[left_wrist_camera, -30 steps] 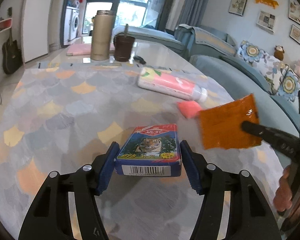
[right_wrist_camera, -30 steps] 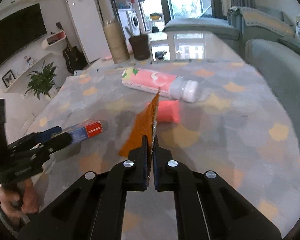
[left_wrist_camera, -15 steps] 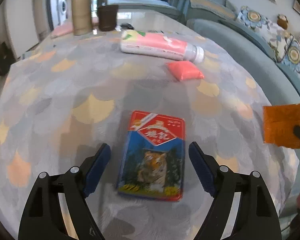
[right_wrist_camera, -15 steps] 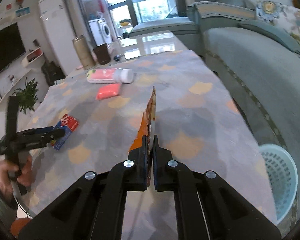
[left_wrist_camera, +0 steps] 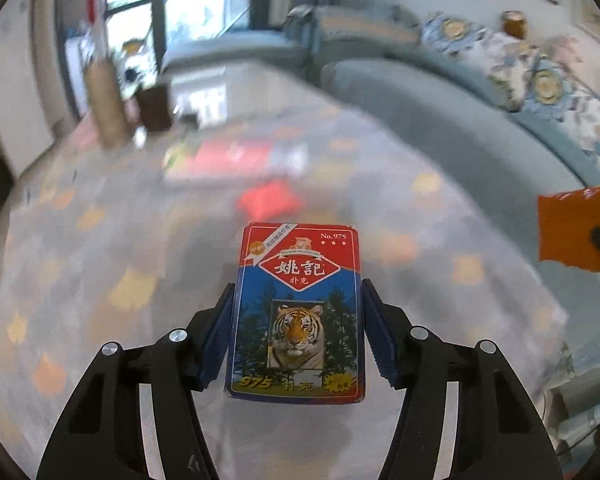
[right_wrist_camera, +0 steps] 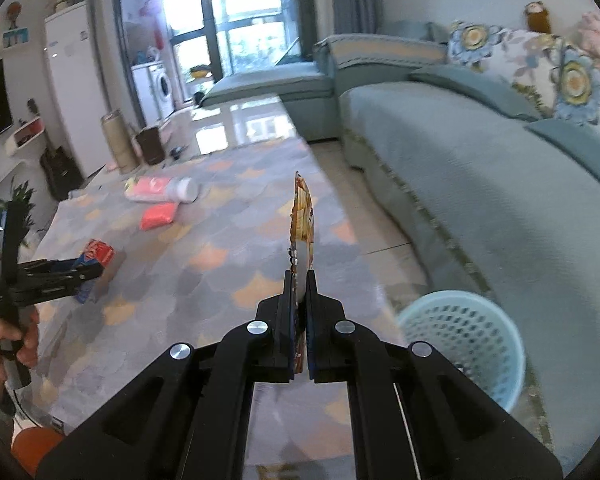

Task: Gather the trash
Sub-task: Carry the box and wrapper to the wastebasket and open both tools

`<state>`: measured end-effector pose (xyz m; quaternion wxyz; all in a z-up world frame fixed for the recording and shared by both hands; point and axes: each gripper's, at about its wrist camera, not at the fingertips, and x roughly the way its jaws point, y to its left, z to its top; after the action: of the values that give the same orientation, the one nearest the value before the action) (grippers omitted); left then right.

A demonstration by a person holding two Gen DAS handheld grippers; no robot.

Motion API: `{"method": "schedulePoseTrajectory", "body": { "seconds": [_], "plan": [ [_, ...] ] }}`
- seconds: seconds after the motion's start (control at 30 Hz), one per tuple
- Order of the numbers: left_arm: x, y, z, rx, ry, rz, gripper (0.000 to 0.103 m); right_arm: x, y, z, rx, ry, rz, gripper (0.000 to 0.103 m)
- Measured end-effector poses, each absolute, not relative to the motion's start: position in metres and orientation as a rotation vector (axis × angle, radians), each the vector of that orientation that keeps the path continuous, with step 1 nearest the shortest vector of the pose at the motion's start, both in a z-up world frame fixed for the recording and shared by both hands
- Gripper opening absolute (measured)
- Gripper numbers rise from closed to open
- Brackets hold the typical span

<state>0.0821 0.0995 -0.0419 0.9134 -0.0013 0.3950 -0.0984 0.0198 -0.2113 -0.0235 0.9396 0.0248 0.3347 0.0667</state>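
Note:
My left gripper (left_wrist_camera: 298,320) is shut on a red and blue playing-card box with a tiger (left_wrist_camera: 298,300) and holds it above the table; the box also shows in the right wrist view (right_wrist_camera: 98,254). My right gripper (right_wrist_camera: 300,292) is shut on an orange snack wrapper (right_wrist_camera: 302,220), seen edge-on, near the table's right edge. The wrapper also shows at the far right of the left wrist view (left_wrist_camera: 572,230). A light blue mesh trash basket (right_wrist_camera: 464,336) stands on the floor right of the table, below and right of my right gripper.
A pink and white bottle (right_wrist_camera: 162,190) lies on the patterned table (right_wrist_camera: 204,264), with a small red packet (right_wrist_camera: 158,216) beside it. A tall tan flask (right_wrist_camera: 118,146) and a dark cup (right_wrist_camera: 150,150) stand at the far end. A teal sofa (right_wrist_camera: 480,160) runs along the right.
My left gripper has closed on the card box and lifted it off the table. My right gripper has carried the wrapper right, toward the table edge and the basket.

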Motion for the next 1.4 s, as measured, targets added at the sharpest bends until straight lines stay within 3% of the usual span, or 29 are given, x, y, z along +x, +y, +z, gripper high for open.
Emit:
{"method": "schedulePoseTrajectory", "body": {
  "seconds": [0.27,0.47,0.6,0.93,1.2,1.3,1.4],
  "plan": [
    [0.075,0.002,0.044,0.017,0.64,-0.403,0.058,-0.016,-0.278,0.015,0.108,0.587,0.033,0.003],
    [0.073,-0.087,0.066,0.038,0.6,-0.557,0.058,-0.038,-0.336,0.033,0.143,0.543,-0.079,0.003],
    [0.076,-0.144,0.051,0.024,0.627,-0.655,0.058,-0.044,-0.374,0.026,0.188,0.562,-0.148,0.003],
    [0.091,-0.217,-0.061,-0.064,0.825,-0.832,0.058,-0.021,-0.426,-0.058,0.328,0.753,-0.208,0.003],
    [0.106,-0.226,-0.094,-0.054,0.885,-0.819,0.059,0.002,-0.424,-0.108,0.38,0.85,-0.226,0.003],
    [0.11,-0.219,-0.089,-0.092,0.869,-0.832,0.07,0.01,-0.422,-0.115,0.384,0.878,-0.236,0.004],
    [0.112,-0.213,-0.088,-0.099,0.865,-0.831,0.07,0.018,-0.424,-0.121,0.386,0.909,-0.252,0.005]
  ]
}}
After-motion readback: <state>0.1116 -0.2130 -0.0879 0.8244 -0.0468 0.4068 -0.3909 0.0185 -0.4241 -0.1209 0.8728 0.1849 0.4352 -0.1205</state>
